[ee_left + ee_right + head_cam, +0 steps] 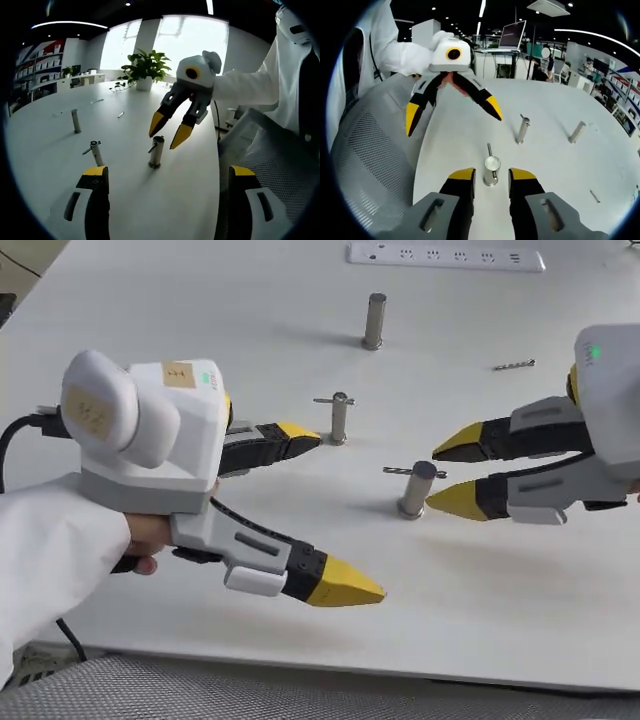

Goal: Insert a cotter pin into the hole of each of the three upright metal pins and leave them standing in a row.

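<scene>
The left gripper (330, 512), held in a hand (148, 536), has its jaws spread wide and holds nothing; the right gripper (440, 477) is parted less widely, also empty; just ahead of its tips stands the nearest metal pin (414, 492), a cotter pin (398, 471) through its head; beyond the left gripper's far tip the middle pin (339, 420) carries a second cotter pin (325, 400); farther still the far pin (375, 320) stands upright; beyond the right gripper a loose cotter pin (513, 365) lies flat on the white table (200, 300).

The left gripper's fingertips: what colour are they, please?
The fingertips are yellow; the head view shows them best.
</scene>
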Motion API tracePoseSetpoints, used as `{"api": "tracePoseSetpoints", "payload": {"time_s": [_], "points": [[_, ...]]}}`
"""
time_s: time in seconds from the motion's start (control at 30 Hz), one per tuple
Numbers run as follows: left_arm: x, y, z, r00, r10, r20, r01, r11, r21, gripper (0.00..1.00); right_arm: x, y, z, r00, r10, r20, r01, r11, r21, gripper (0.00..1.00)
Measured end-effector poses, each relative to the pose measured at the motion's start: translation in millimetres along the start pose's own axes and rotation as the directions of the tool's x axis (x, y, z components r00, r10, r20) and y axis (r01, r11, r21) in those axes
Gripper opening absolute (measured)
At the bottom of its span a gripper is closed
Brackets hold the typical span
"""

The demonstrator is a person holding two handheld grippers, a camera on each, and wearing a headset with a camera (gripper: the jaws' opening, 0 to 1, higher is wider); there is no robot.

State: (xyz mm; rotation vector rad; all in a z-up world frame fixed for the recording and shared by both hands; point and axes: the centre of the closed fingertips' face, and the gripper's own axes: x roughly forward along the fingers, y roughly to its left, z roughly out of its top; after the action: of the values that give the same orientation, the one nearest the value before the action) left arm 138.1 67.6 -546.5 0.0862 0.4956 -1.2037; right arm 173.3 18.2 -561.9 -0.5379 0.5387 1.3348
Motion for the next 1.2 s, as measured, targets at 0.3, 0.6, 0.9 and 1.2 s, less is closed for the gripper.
{"api": "tracePoseSetpoints", "payload": {"time_s": [0.3,0.6,0.9,1.2], "points": [[-3.6,-1.1,-1.2,0.9997,0.012,-0.02,-0.012,1.0,0.017,1.0,5.6,1.7,3.0,0.9999,0.014,0.002,-0.014,1.0,0.002,0.17],[-10.2,0.4,0.4,0.9993,0.037,-0.01,-0.037,0.999,0.013,0.99,9.6,1.7,4.6,0.9997,0.025,-0.005,-0.025,1.0,-0.004,0.11],[-16.3,-0.9,1.4,0.9983,0.057,-0.008,-0.057,0.998,0.0,0.99,10.2,2.7,6.1,0.9995,0.032,0.001,-0.032,0.999,-0.012,0.09],[-20.7,2.3,3.5,0.9951,0.098,0.006,-0.098,0.995,-0.016,0.99,9.6,1.8,5.2,0.998,0.061,0.014,-0.062,0.998,0.01,0.08]]}}
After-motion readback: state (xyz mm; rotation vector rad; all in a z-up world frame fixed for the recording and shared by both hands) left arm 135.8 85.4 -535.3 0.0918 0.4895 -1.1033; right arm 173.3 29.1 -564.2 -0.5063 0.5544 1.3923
